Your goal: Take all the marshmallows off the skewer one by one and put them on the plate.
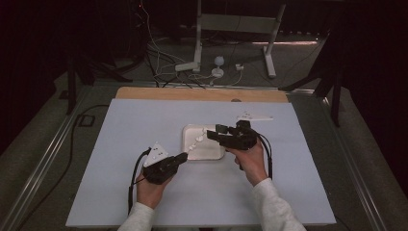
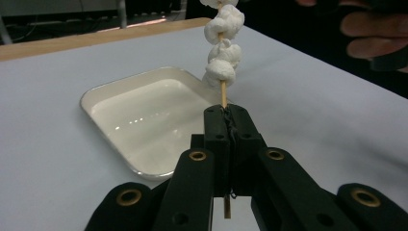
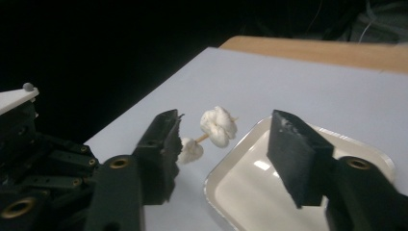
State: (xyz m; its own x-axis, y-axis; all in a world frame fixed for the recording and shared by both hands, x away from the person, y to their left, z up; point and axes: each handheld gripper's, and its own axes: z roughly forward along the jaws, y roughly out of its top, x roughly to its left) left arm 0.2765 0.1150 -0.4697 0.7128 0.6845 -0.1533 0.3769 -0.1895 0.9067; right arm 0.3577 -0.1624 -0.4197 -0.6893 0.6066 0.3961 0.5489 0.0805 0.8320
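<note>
My left gripper is shut on the lower end of a thin wooden skewer. The skewer rises at a slant over a shallow white tray and carries several white puffy pieces. My right gripper hovers over the tray's far edge with its jaws apart. The top white piece sits in the gap between the jaws, and neither pad touches it. The tray holds nothing.
A pale blue mat covers the table, with a wooden strip along its far edge. Beyond the table, cables and the feet of a metal stand lie on the floor. The fingers of the right hand are at the upper right of the left gripper view.
</note>
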